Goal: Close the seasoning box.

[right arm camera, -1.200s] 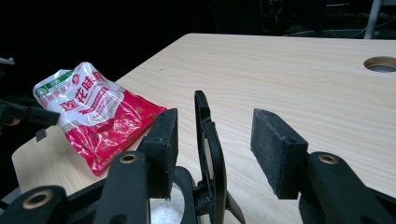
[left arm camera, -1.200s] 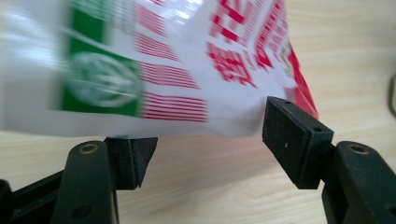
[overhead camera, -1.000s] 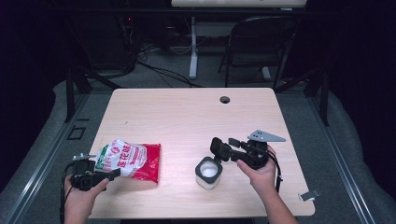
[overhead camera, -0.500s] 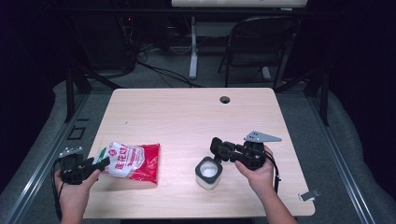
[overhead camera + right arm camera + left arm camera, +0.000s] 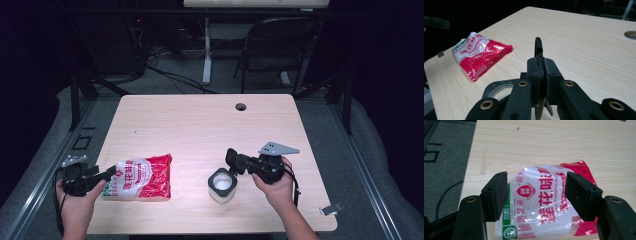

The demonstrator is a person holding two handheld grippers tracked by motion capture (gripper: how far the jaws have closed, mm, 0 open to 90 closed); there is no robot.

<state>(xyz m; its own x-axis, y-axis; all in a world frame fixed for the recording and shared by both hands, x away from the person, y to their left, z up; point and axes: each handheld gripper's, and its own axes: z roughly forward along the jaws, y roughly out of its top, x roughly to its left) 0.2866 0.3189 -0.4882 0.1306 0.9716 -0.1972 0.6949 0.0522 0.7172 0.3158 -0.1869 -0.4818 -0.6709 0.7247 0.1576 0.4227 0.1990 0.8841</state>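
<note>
The right gripper (image 5: 234,161) had just been closing, and in the right gripper view its jaws were pressed together on the thin black handle (image 5: 538,48) of a small black-rimmed cup with white inside (image 5: 222,184), likely a measuring scoop w/ powder or a white liner; can't tell which. The cup sat on the light wooden table (image 5: 200,125), to the right of the red-and-white crinkly plastic bag w/ red characters (image 5: 141,176), well apart from it. The left gripper (image 5: 111,173) was at the bag's left end, jaws apart w/ the white end of the bag (image 5: 536,205) between them; the pads (image 5: 496,195) didn't look to be pressing on the film yet. Risks from here, as I judged: the handle was thin and gripped edge-on, so the cup could've pivoted in the pads once lifted and tipped its contents onto the table btwn cup and bag. The bag film was slick and puffy; a pinch on the loose end only might've slid off, or dragged the bag toward the table's left edge, which was near it. If the left jaws closed too low they'd have scraped the tabletop instead of catching plastic. Bringing the cup toward the bag while the bag wasn't yet secured could've knocked it sideways too.
</note>
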